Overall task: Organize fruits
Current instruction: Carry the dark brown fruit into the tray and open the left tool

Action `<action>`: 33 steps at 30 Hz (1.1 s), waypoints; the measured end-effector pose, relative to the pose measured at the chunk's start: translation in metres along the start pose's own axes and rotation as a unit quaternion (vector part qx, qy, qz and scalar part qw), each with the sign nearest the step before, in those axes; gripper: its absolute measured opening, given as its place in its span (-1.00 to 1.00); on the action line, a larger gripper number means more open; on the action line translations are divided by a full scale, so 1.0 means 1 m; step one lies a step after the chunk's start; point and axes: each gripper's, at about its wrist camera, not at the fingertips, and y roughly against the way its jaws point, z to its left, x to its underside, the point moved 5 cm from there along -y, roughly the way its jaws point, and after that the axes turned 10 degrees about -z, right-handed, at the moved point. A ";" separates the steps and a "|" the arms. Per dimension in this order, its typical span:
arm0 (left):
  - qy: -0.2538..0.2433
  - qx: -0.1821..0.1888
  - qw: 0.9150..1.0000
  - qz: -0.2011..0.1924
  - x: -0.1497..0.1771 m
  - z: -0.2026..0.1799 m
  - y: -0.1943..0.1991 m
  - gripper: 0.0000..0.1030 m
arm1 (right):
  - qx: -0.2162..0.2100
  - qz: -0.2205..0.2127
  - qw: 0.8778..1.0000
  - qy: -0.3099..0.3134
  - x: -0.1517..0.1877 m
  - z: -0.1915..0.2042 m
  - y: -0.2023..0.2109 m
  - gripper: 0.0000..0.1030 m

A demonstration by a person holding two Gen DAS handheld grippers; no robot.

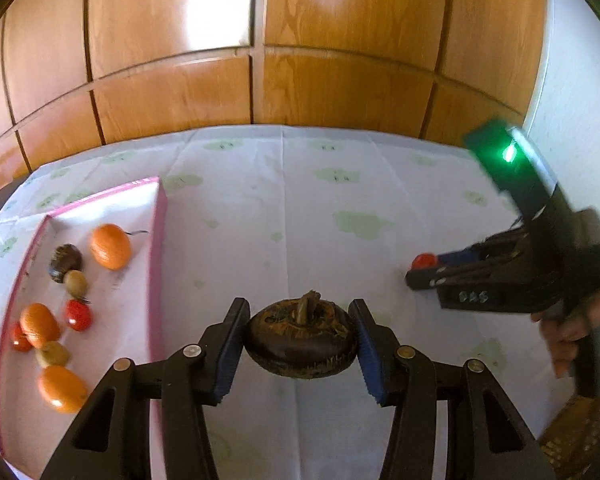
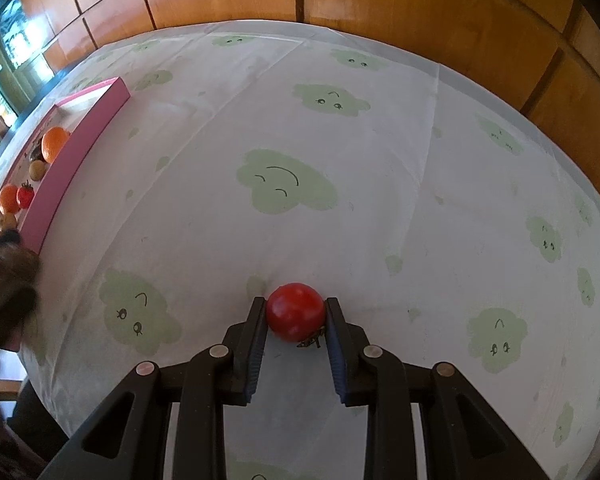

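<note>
My left gripper is shut on a dark brown water chestnut, held just above the tablecloth to the right of the pink tray. The tray holds several fruits: oranges, small red tomatoes, brownish fruits and another dark chestnut. My right gripper is shut on a red tomato that sits on the cloth. It also shows at the right of the left wrist view. The tray shows at far left in the right wrist view.
The table wears a white cloth with green smiling cloud prints. Wood panelling stands behind the table. The person's hand holds the right gripper's handle. A blurred dark shape shows at the left edge of the right wrist view.
</note>
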 end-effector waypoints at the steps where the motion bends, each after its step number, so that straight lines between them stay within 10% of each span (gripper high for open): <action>1: 0.005 -0.003 1.000 -0.003 -0.003 0.005 0.006 0.00 | 0.001 -0.001 1.000 0.003 0.000 0.001 0.000 -0.45; 20: 0.105 -0.175 0.979 -0.022 0.016 0.183 0.077 0.00 | 0.017 -0.015 0.999 0.027 0.003 0.009 0.005 -0.45; 33: 0.105 -0.181 0.978 -0.020 0.016 0.180 0.078 0.00 | 0.016 -0.018 0.999 0.030 0.004 0.009 0.005 -0.45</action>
